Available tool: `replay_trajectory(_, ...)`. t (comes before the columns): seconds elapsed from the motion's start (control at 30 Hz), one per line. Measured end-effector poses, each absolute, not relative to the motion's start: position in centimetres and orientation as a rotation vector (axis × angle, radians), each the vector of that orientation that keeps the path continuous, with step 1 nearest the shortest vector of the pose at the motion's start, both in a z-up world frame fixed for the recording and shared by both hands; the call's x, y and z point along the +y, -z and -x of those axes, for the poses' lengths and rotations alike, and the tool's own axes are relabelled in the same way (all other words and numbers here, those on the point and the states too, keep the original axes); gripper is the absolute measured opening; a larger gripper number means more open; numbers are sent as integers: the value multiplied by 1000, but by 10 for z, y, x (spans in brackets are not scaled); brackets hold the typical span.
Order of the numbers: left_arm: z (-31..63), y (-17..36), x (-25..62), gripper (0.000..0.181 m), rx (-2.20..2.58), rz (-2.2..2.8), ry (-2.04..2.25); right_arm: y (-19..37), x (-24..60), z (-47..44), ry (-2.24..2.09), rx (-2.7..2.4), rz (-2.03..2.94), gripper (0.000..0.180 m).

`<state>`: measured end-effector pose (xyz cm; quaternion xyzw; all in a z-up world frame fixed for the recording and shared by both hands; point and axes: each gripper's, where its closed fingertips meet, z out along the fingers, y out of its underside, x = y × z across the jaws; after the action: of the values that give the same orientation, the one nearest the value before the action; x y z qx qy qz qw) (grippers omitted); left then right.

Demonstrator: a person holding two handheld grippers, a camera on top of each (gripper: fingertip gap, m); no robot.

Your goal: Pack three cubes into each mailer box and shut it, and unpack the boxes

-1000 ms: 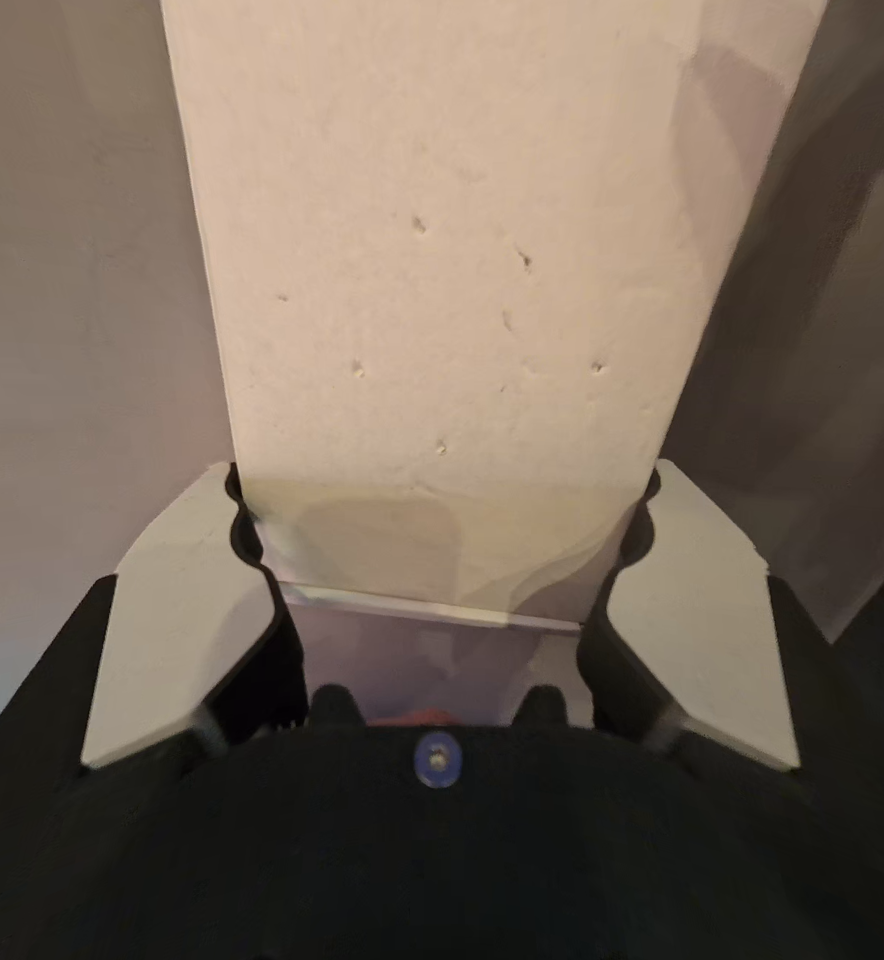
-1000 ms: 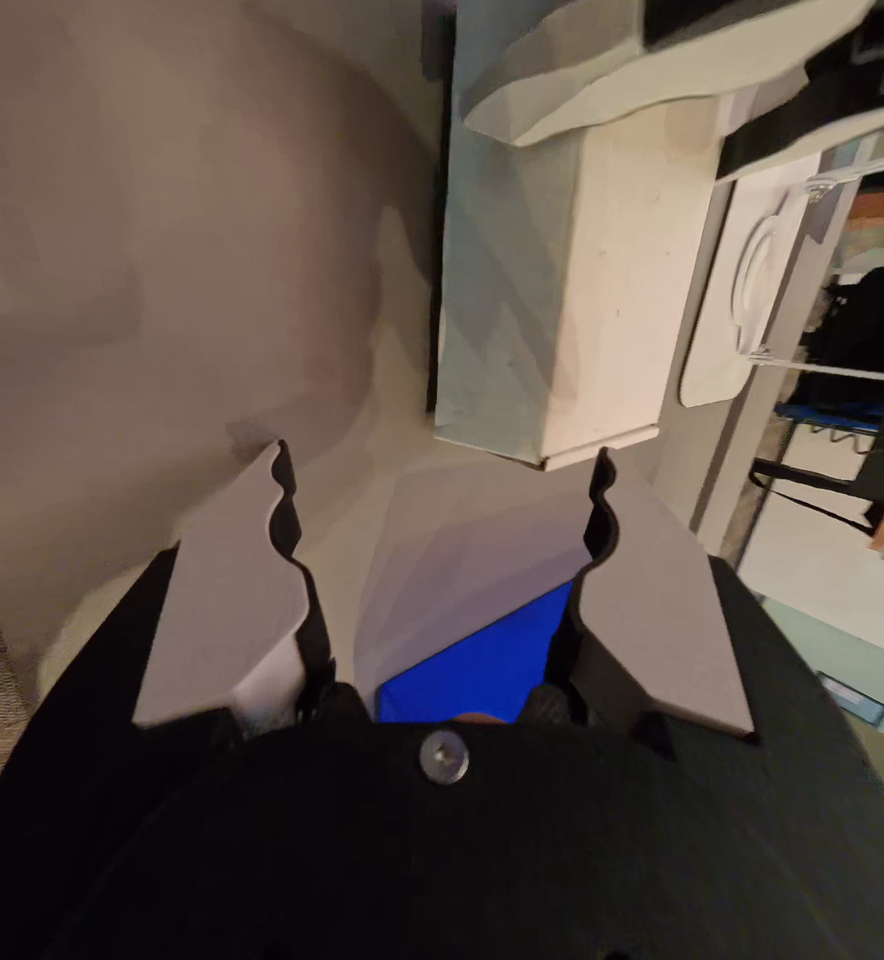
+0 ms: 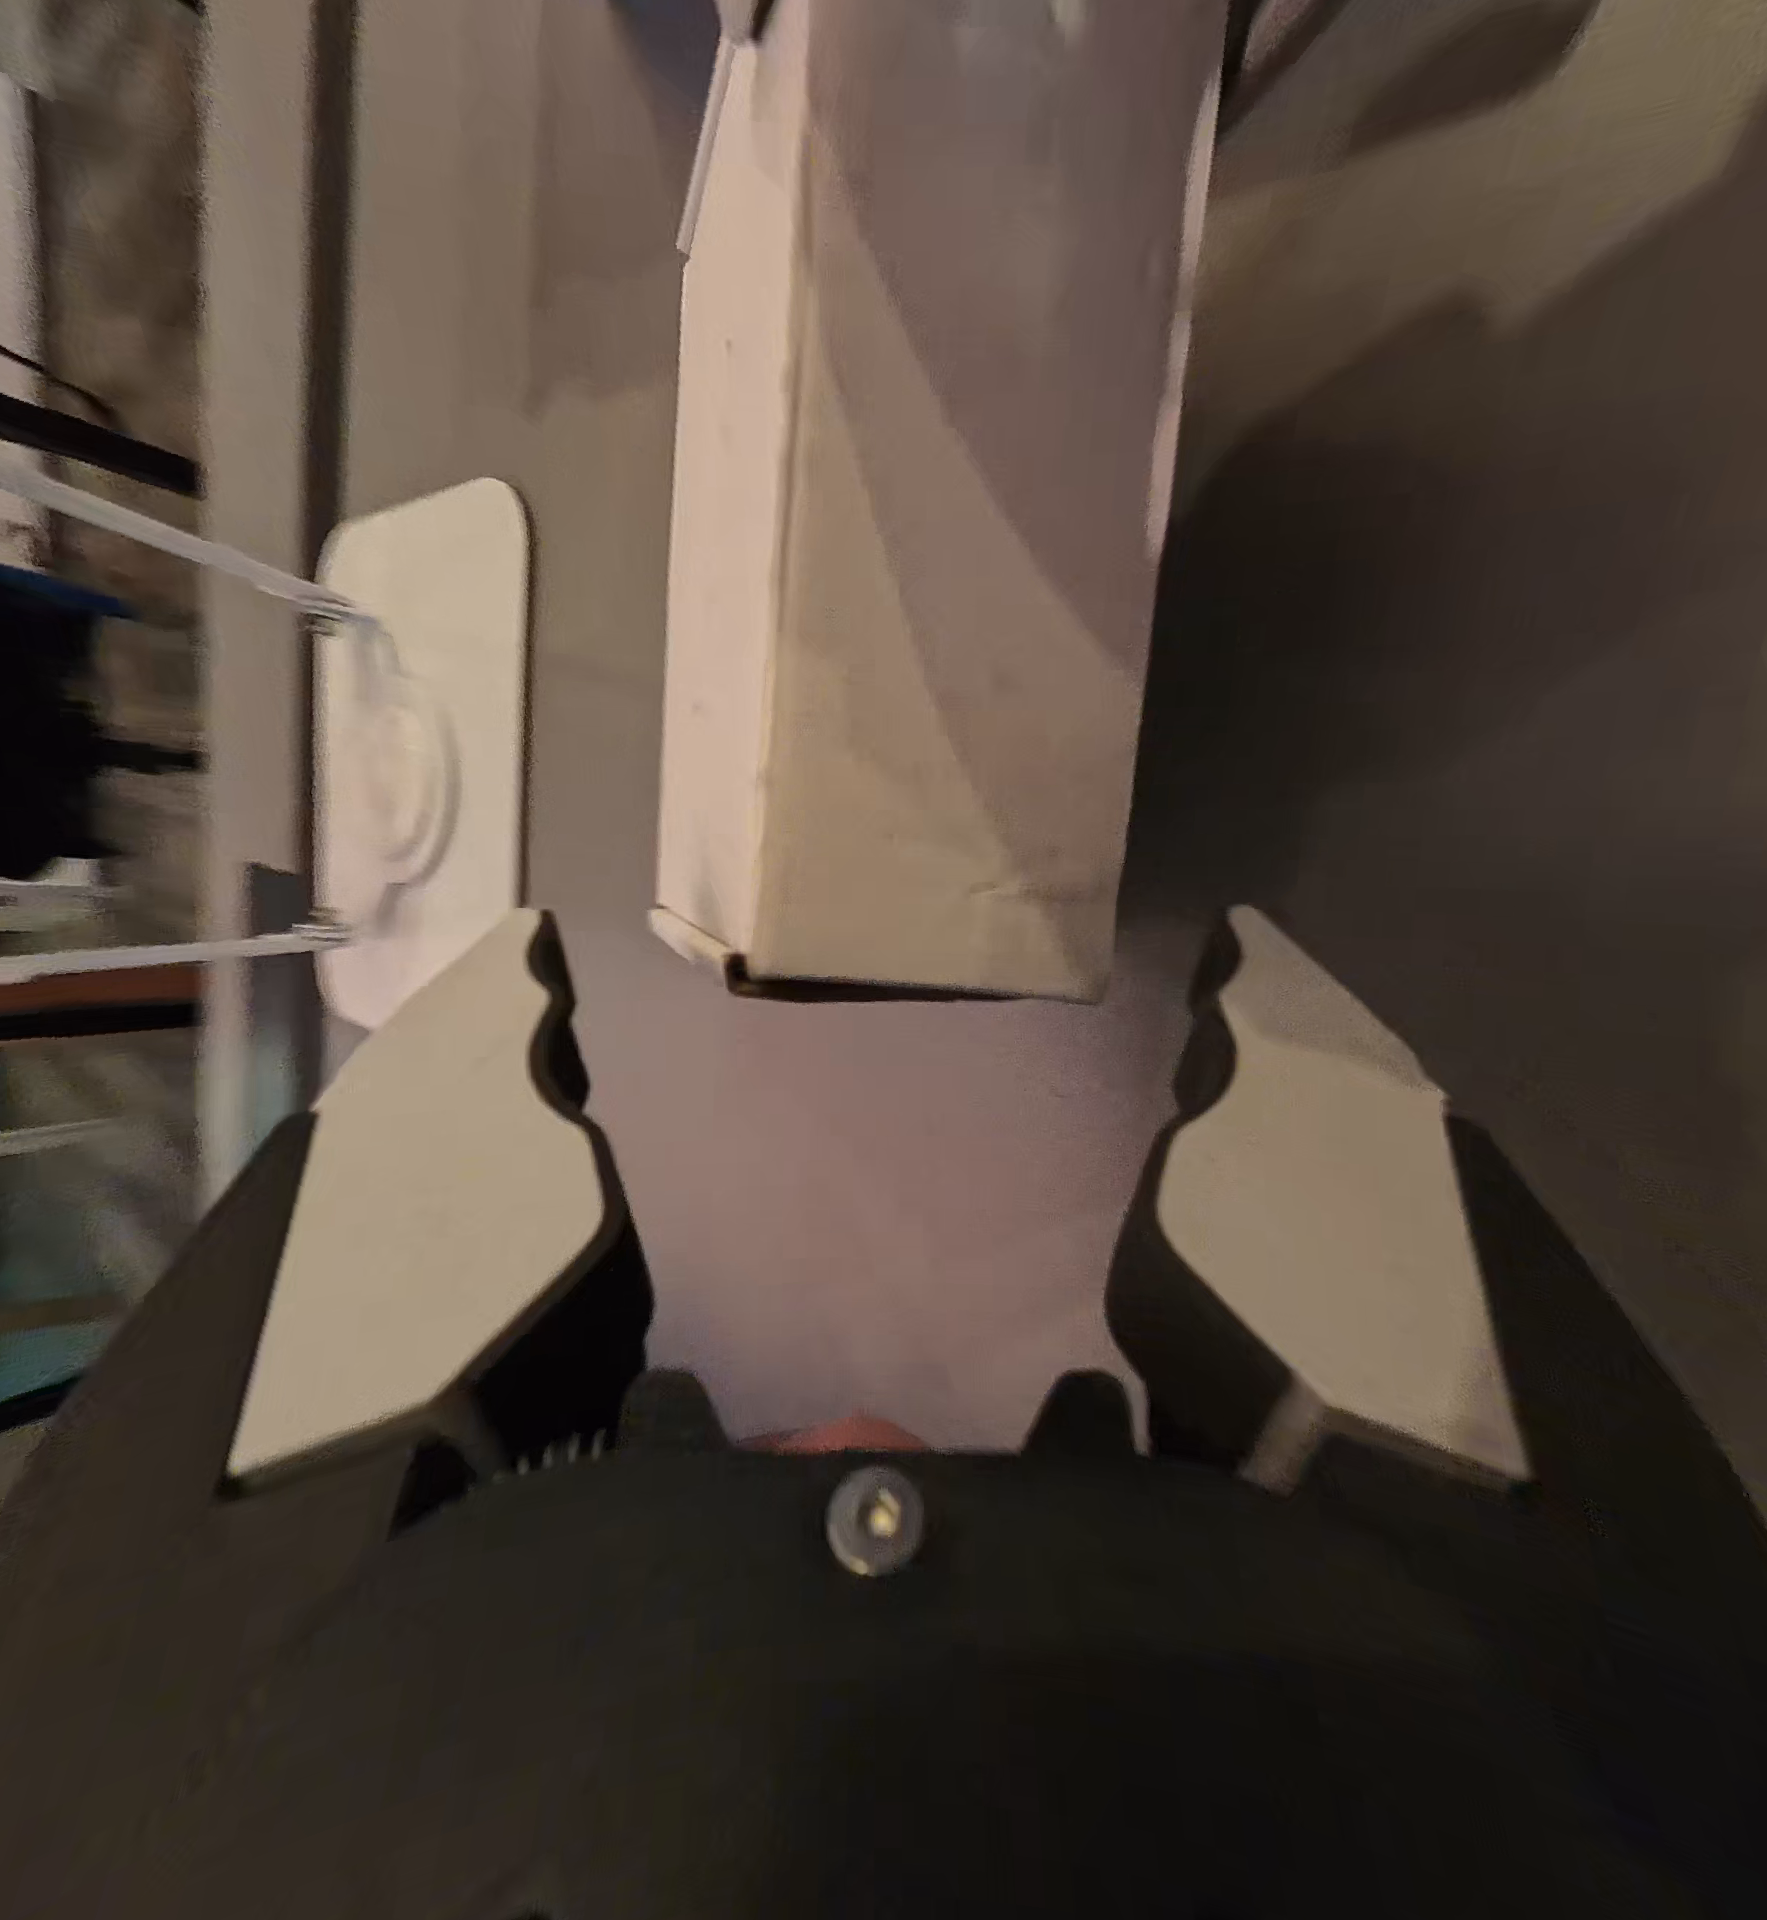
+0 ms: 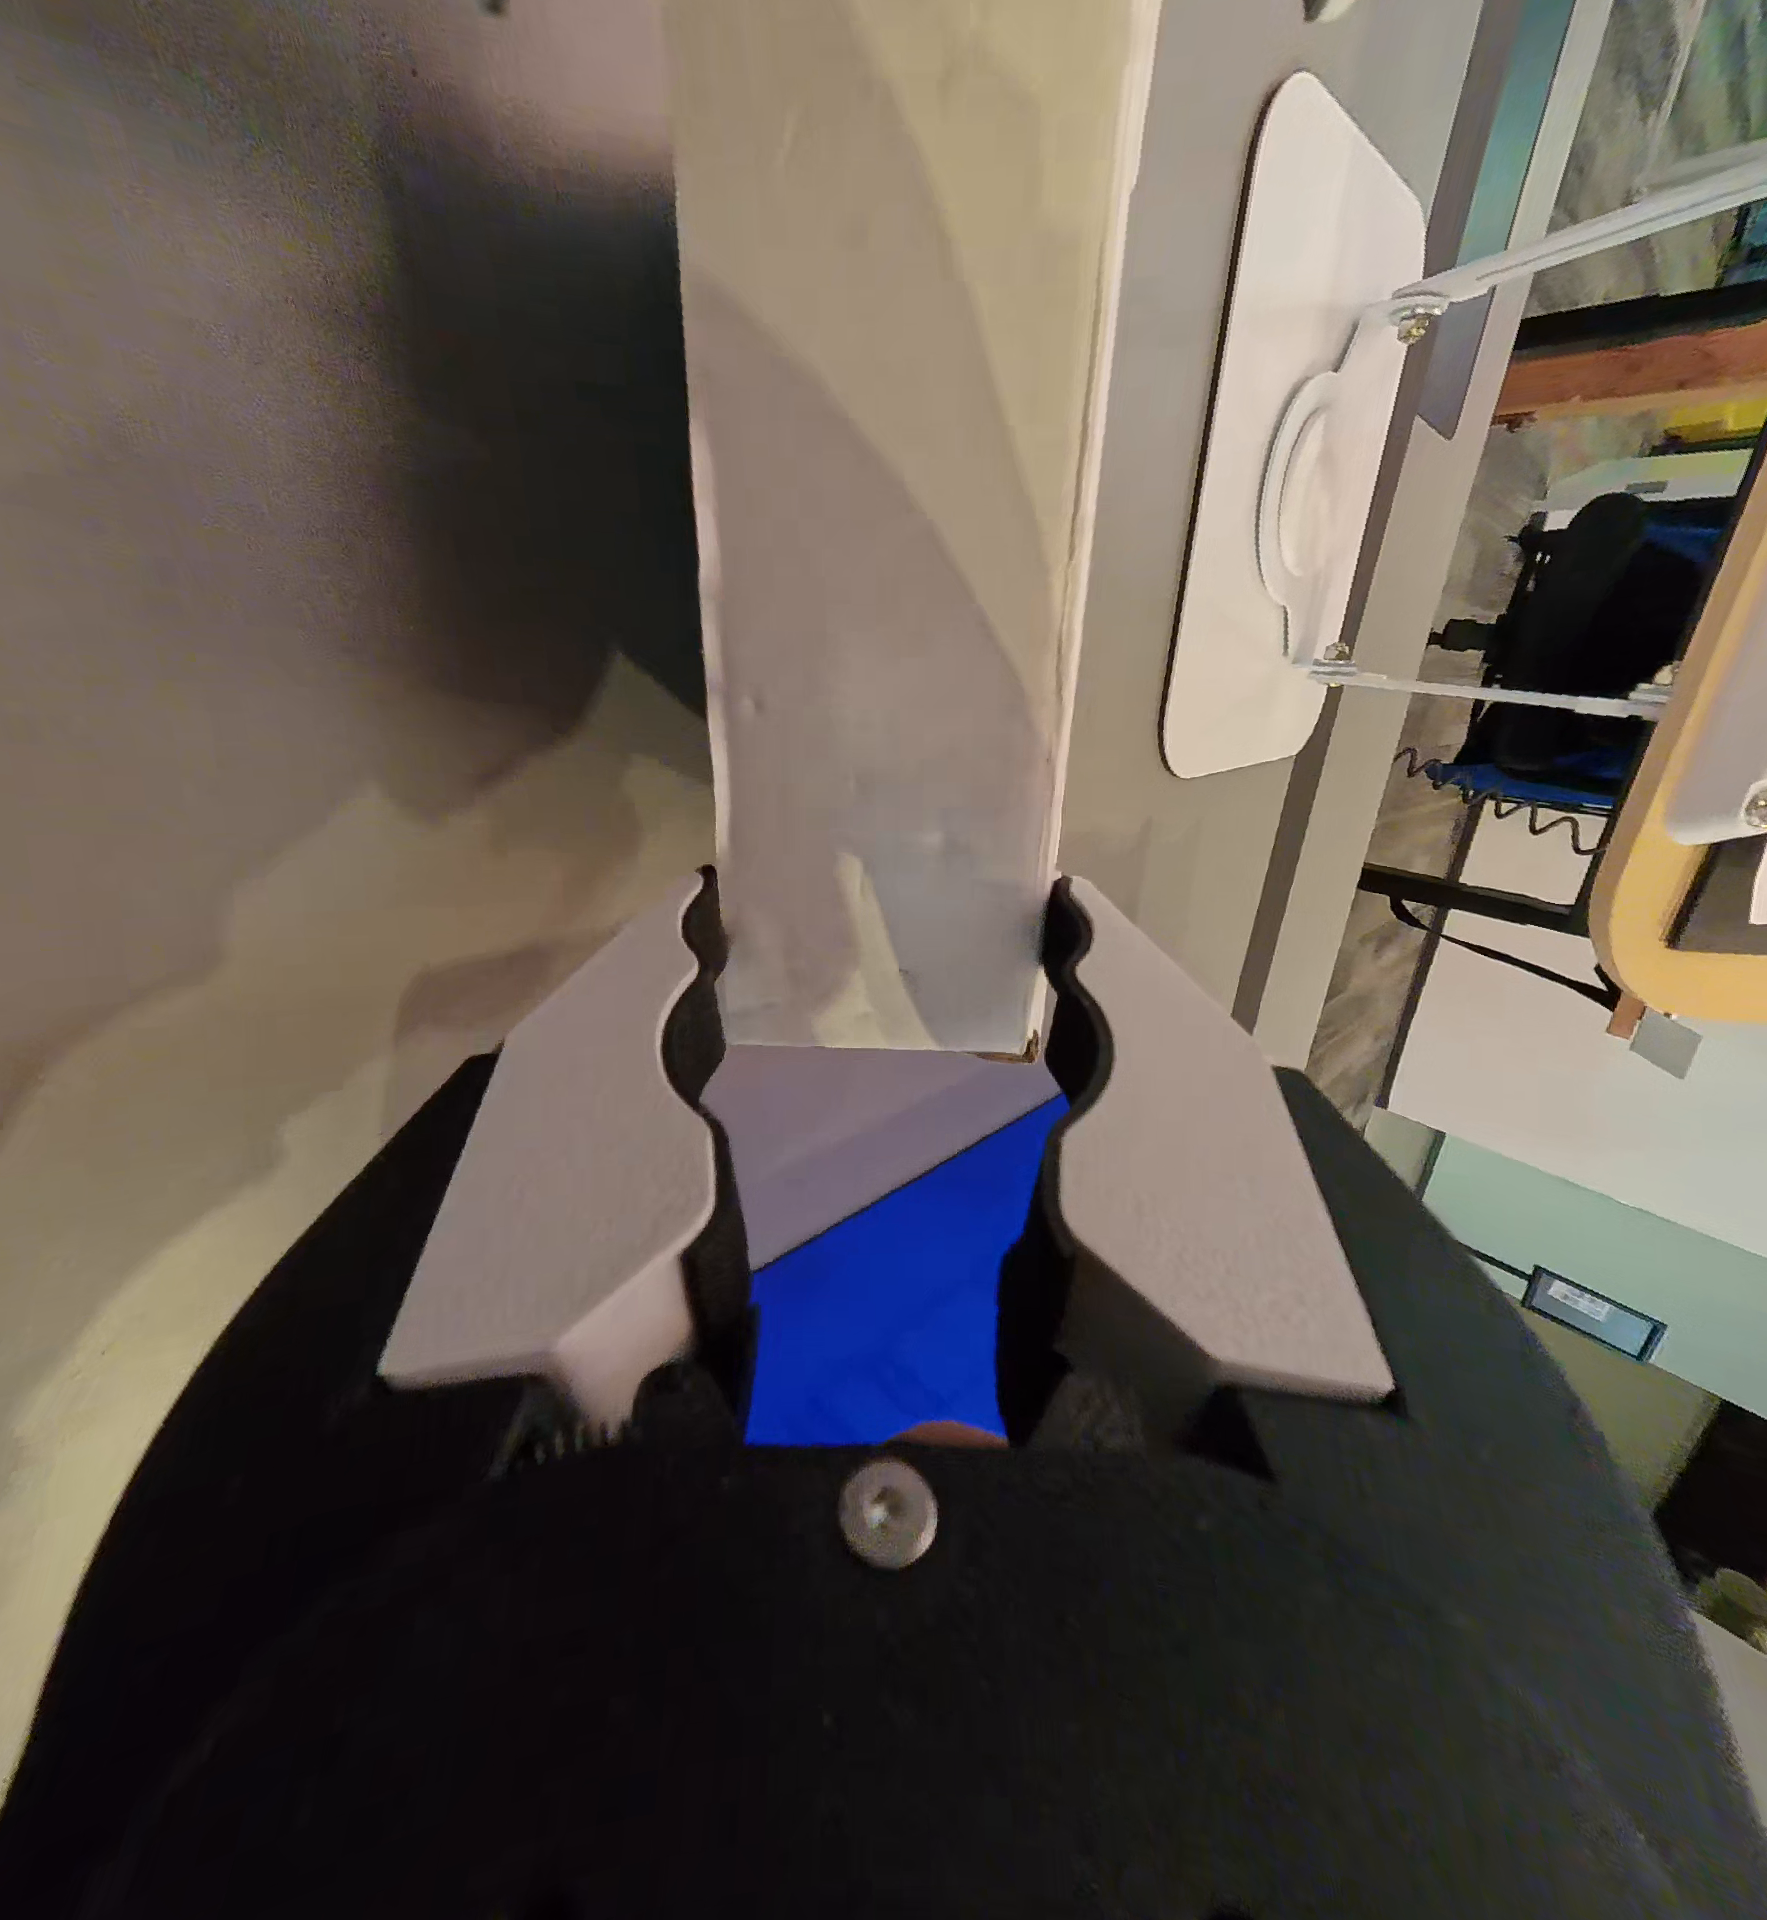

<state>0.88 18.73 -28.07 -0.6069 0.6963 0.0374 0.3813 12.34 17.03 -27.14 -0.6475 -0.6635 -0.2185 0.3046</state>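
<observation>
A closed white mailer box [image 3: 910, 623] lies on the grey table top, seen end-on in the left wrist view. My left gripper [image 3: 887, 925] is open and empty, its fingertips just short of the box's near end and wider than it. In the right wrist view the same box [image 4: 879, 520] runs away from me, and my right gripper [image 4: 881, 883] is shut on its near end, with both fingers [image 4: 588, 1143] pressed against its sides. No cubes show. A blue surface [image 4: 879, 1309] shows low between the right fingers; I cannot tell what it is.
A white rounded plate with a clear bracket [image 4: 1284, 416] is fixed on the table by its edge, and shows left of the box in the left wrist view [image 3: 422, 727]. Beyond the edge are shelves, dark equipment and a wood-rimmed board [image 4: 1689, 727].
My left gripper let go of the box, opened wider and drew back. My right gripper moved up to the box and closed on its near end.
</observation>
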Motion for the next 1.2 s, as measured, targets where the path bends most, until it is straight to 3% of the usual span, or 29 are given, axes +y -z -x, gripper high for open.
replay_trajectory(0.2, -17, 288, 203, 77, 1732, 1385, -313, 271, 170, -126, 574, -1759, 1733, 60)
replay_trajectory(0.4, -19, 286, 206, 75, 1735, 1410, -275, 260, 170, -110, 624, -1721, 1611, 71)
replay_trajectory(0.5, -20, 286, 205, 75, 1749, 1400, -276, 261, 173, -102, 696, -1738, 1543, 55)
replay_trajectory(0.57, -18, 287, 207, 75, 1751, 1399, -295, 261, 173, -101, 666, -1744, 1555, 54)
replay_trajectory(1.1, -17, 289, 206, 75, 1741, 1377, -358, 249, 154, -95, -236, -1760, 1944, 58)
replay_trajectory(1.13, -15, 290, 207, 76, 1747, 1371, -379, 245, 149, -93, -347, -1755, 1976, 57)
replay_trajectory(1.2, -12, 291, 211, 74, 1736, 1375, -405, 229, 147, -90, -377, -1739, 1906, 25)
